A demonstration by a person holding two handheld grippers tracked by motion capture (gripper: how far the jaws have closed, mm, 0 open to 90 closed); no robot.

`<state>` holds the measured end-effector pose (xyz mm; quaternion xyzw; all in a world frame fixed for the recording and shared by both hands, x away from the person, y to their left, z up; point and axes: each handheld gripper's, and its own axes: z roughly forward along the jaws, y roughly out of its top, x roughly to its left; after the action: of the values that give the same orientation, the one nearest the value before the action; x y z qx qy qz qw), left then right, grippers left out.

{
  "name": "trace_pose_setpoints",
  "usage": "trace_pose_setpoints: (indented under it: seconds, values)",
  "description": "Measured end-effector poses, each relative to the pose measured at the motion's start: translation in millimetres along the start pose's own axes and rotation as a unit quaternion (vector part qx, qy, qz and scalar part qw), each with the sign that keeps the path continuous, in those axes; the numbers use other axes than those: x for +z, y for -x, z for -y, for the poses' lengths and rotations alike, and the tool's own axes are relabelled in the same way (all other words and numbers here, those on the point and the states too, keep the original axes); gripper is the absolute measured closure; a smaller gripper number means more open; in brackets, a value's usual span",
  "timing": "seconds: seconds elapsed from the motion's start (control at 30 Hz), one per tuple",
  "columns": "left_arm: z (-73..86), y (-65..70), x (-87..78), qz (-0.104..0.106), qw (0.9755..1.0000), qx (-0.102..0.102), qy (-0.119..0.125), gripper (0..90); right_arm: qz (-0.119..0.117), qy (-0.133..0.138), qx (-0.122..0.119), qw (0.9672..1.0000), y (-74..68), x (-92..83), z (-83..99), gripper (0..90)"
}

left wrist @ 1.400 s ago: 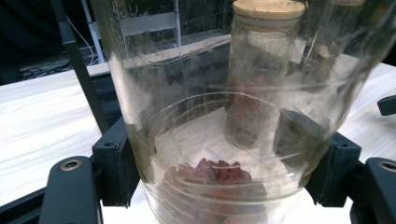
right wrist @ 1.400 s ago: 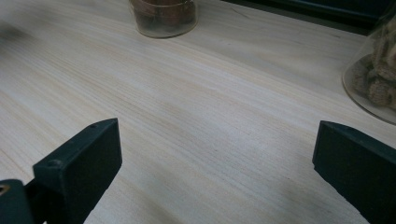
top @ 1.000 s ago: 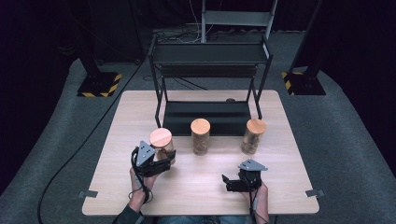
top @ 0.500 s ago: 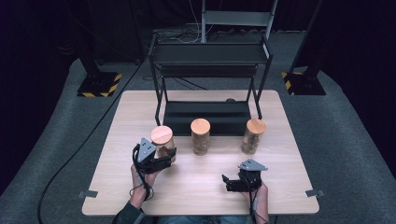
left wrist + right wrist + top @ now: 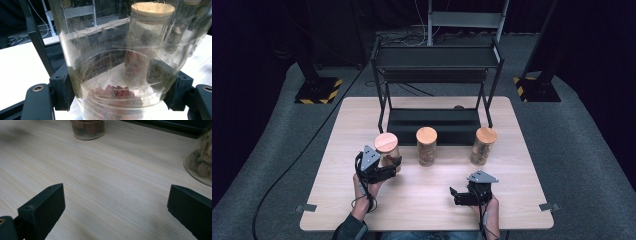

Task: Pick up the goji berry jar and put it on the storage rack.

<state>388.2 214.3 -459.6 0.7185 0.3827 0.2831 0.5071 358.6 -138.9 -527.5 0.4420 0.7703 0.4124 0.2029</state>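
The left jar (image 5: 387, 150) is a clear glass cylinder with a round, flat cork lid, its wall scuffed with fine scratches, and a low heap of reddish dried pieces (image 5: 115, 93) lying in its bottom. Two like jars stand on the pale, fine-grained wooden table (image 5: 422, 200): the middle jar (image 5: 427, 146) and the right jar (image 5: 483, 146), both cork-topped and filled with brownish bits. Behind them is a black metal shelf rack (image 5: 437, 90) with thin tube legs.

The left jar sits squarely between the fingers of the left gripper (image 5: 388, 165). In the left gripper view, the matte black pads (image 5: 62, 87) press against the glass on either side, low on the wall, so the jaws are clamped on the jar.

The right gripper (image 5: 462, 196) lies near the table's front edge, well apart from all three jars. Its blocky black fingers (image 5: 45, 205) stand wide apart over bare wood, holding and touching nothing; the middle and right jars lie far ahead of the fingertips, one toward each side.
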Motion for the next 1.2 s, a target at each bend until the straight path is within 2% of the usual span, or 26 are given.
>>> trace_pose_setpoints:
  seconds: [0.33, 1.2]
  values:
    - [-2.4, -2.5, 5.9, 0.003, 1.0000, -0.004, -0.003, 25.0, -0.001, 0.000, 0.001, 1.0000, 0.3, 0.0, 0.0, 0.5]
    - [-12.2, -14.8, 20.4, -0.006, 0.9999, -0.006, -0.006, 25.0, -0.002, 0.001, 0.004, 1.0000, 0.9, -0.2, 0.1, 0.6]
